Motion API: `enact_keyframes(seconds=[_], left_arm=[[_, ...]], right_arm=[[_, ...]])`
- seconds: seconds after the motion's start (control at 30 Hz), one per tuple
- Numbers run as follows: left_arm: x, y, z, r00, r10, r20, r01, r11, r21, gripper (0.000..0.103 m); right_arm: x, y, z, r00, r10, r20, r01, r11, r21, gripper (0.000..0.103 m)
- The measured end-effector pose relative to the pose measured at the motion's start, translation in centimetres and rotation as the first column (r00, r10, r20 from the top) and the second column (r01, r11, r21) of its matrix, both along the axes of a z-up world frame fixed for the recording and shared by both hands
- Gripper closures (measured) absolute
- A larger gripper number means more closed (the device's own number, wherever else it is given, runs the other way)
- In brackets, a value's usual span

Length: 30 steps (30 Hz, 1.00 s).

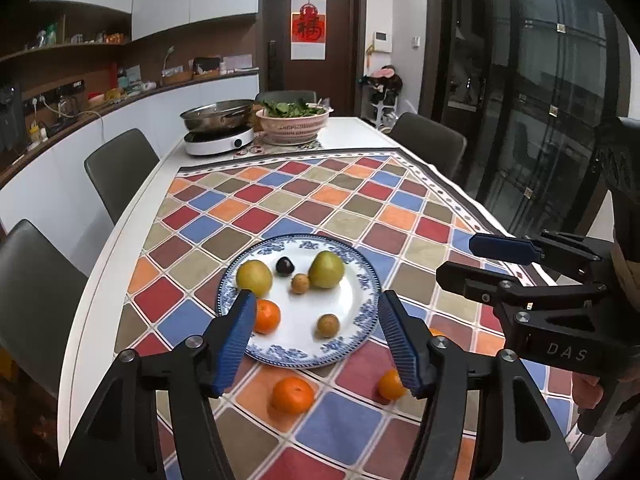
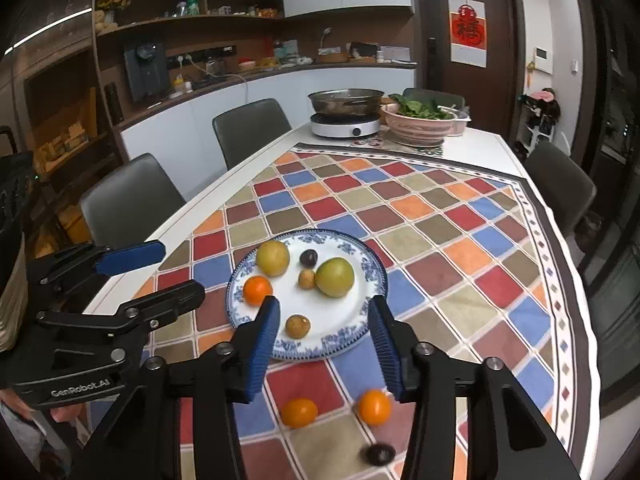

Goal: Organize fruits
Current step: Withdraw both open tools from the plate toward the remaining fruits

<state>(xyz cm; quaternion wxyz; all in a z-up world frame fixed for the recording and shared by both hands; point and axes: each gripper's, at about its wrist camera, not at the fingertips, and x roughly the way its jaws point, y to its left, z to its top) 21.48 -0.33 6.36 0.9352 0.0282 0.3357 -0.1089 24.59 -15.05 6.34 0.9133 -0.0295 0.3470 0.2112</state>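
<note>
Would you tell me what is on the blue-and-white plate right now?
The plate holds two green-yellow fruits, one orange, two small brown fruits and one dark fruit. The left tool partly covers the orange.

Blue-floral white plate (image 1: 366,284); orange tangerines (image 2: 299,412); multicolour diamond-check tablecloth (image 1: 352,196).
</note>
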Motion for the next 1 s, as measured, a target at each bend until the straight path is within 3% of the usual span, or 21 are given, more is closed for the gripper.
enact_keyframes(seconds=[0.43, 1.0], left_arm=[[-3.3, -2.5, -0.5, 0.997, -0.058, 0.054, 0.058, 0.998, 0.007, 0.032], [-3.4, -5.2, -6.1, 0.986, -0.169, 0.008, 0.169, 0.985, 0.043, 0.031]], right_arm=[[-4.3, -3.0, -1.1, 0.997, -0.073, 0.022, 0.074, 0.997, -0.029, 0.052], [-5.9, -5.7, -6.2, 0.99, -0.137, -0.046, 0.134, 0.989, -0.057, 0.052]])
